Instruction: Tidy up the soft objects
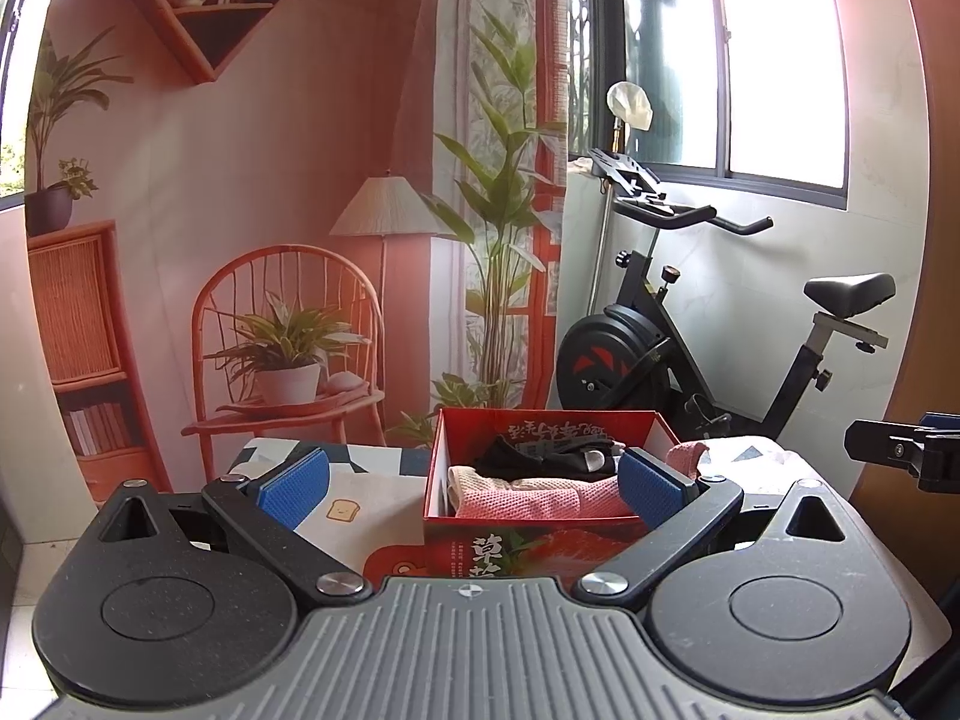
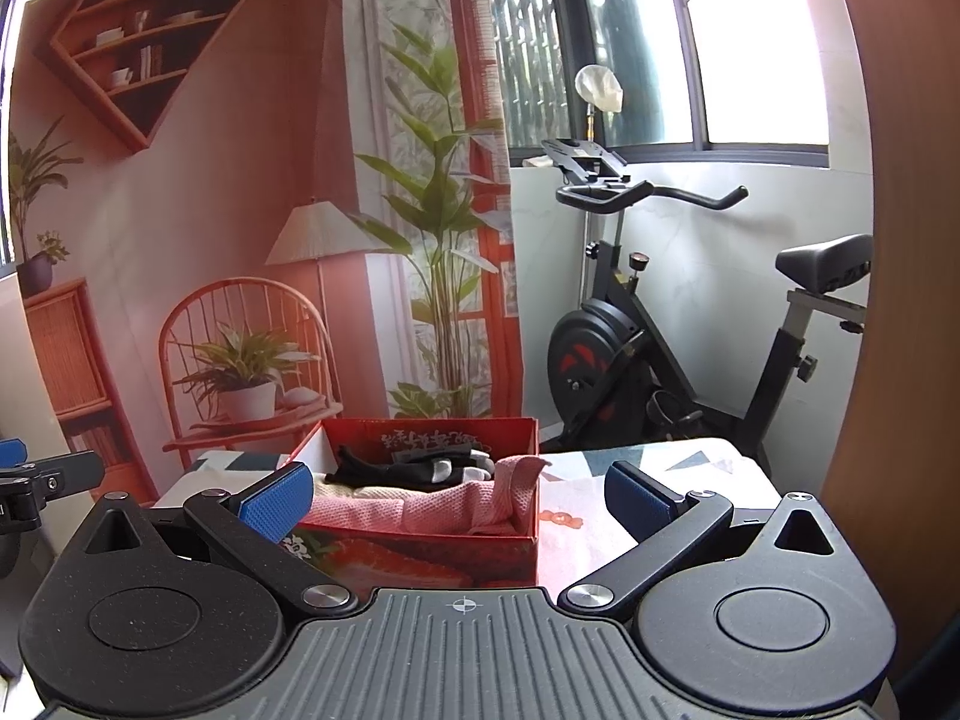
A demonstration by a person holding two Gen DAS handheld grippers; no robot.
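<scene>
A red cardboard box [image 1: 528, 540] [image 2: 432, 552] stands on a table covered with a patterned cloth [image 1: 372, 498] [image 2: 600, 522]. Inside lie a pink knitted cloth [image 1: 528, 504] [image 2: 420, 510], a cream cloth [image 1: 480, 477] and black gloves [image 1: 540, 453] [image 2: 408, 468]. A corner of the pink cloth hangs over the box's right wall. My left gripper [image 1: 474, 483] is open in front of the box, nothing between its blue pads. My right gripper [image 2: 459, 498] is open too, held in front of the box's right half. Each gripper's tip shows at the edge of the other's view.
An exercise bike [image 1: 690, 336] [image 2: 672, 348] stands behind the table on the right, under a window. A printed backdrop with a chair, plants and shelves [image 1: 288, 330] hangs behind the table. A wooden panel [image 2: 888, 300] rises at the far right.
</scene>
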